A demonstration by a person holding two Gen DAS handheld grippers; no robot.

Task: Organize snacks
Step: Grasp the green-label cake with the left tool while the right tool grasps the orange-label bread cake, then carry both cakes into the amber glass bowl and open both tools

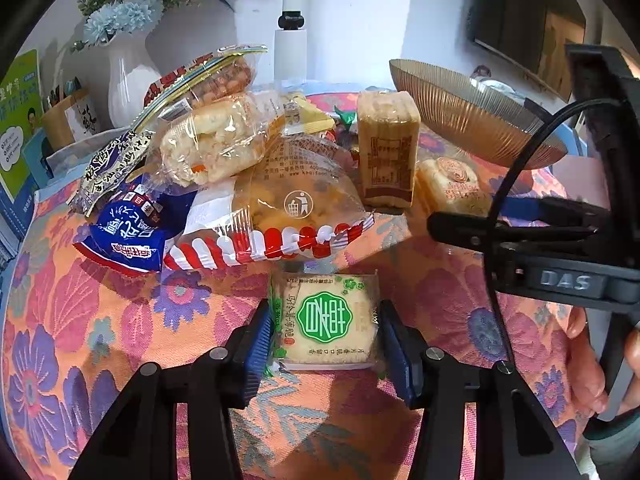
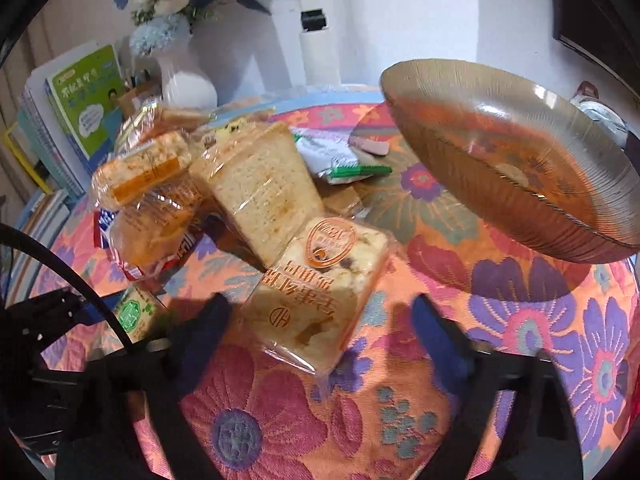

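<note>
A pile of wrapped snacks (image 1: pixel 240 168) lies on the flowered tablecloth (image 1: pixel 100 340). My left gripper (image 1: pixel 324 340) has its blue pads against both sides of a small cracker pack with a green label (image 1: pixel 326 318), which also shows in the right wrist view (image 2: pixel 134 314). My right gripper (image 2: pixel 320 332) is open around a white pastry pack with an orange seal (image 2: pixel 320 288), with gaps on both sides. It appears from the side in the left wrist view (image 1: pixel 460 228). A ribbed amber glass bowl (image 2: pixel 516 172) stands at the right, also in the left wrist view (image 1: pixel 472 120).
A white vase with blue flowers (image 1: pixel 128 80), a white paper roll (image 1: pixel 290 54) and books (image 2: pixel 80 120) stand at the table's back and left. A tan upright biscuit pack (image 1: pixel 388 148) and a red-striped bag (image 1: pixel 280 216) lie in the pile.
</note>
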